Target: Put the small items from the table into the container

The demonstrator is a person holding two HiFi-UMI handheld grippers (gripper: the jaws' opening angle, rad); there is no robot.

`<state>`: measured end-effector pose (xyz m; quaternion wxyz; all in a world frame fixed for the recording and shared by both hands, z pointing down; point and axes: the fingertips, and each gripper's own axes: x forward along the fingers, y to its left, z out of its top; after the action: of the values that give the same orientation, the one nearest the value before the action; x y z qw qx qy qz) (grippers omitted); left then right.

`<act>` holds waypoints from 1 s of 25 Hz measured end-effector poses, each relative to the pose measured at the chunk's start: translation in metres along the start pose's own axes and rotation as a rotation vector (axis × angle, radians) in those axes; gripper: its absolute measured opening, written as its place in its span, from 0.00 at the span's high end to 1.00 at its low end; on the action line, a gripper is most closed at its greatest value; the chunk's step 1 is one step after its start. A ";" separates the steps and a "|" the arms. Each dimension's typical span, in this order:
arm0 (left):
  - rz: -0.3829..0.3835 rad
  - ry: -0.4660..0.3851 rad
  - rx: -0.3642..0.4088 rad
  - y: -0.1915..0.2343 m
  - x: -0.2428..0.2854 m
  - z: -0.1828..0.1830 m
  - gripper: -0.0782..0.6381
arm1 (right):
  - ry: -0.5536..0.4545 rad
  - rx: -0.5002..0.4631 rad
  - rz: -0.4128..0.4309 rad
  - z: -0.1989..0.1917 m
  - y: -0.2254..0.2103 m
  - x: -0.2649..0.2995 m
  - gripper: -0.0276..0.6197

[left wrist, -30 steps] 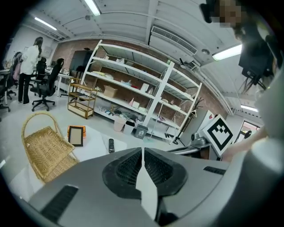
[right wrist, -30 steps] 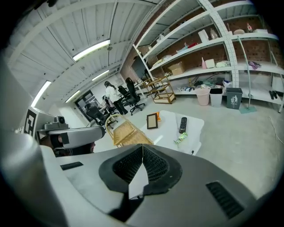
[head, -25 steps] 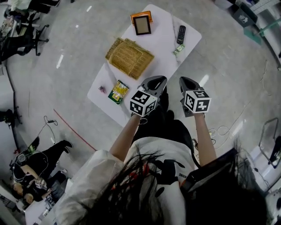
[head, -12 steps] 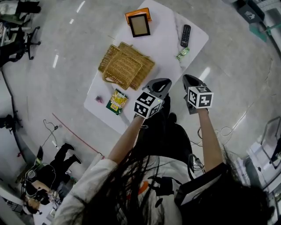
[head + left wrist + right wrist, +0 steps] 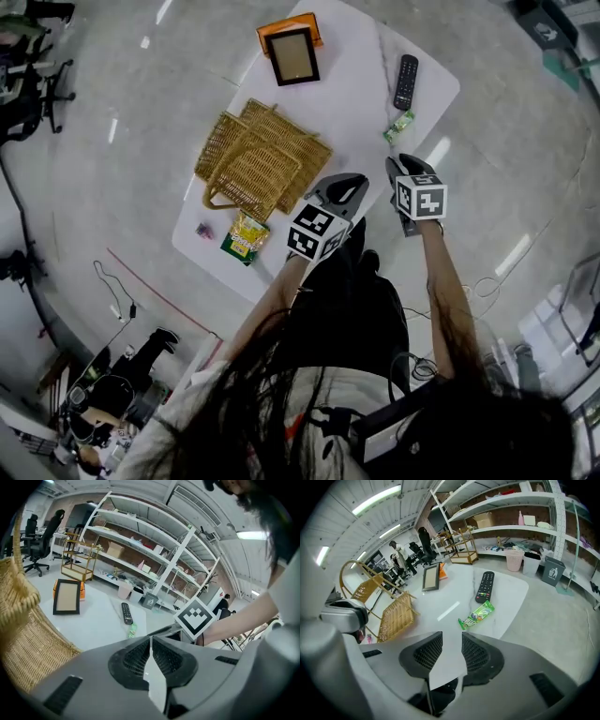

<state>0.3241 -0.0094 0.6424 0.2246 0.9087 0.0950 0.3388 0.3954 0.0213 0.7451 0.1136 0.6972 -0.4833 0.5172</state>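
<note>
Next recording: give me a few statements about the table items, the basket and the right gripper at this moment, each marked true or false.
1. The remote lies on the table near the green packet. True.
2. The yellow snack bag is inside the wicker basket. False: it lies on the table outside the basket.
3. The right gripper grips the green packet. False: its jaws are opening with nothing between them, and the packet lies on the table.
4. The picture frame lies at the table's far end, beyond the basket. True.
</note>
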 end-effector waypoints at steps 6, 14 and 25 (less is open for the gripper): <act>0.002 0.009 -0.020 0.015 0.014 -0.018 0.88 | -0.002 -0.060 -0.084 0.011 -0.017 0.039 0.74; 0.018 0.040 -0.054 0.028 0.019 -0.043 0.87 | 0.045 -0.253 -0.141 0.015 -0.024 0.066 0.71; 0.057 0.020 -0.069 0.041 0.005 -0.038 0.88 | 0.037 -0.357 -0.178 0.027 -0.025 0.051 0.92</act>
<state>0.3042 -0.0306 0.6899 0.2451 0.8992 0.0597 0.3573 0.4317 -0.0121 0.7843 0.2894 0.6963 -0.5016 0.4241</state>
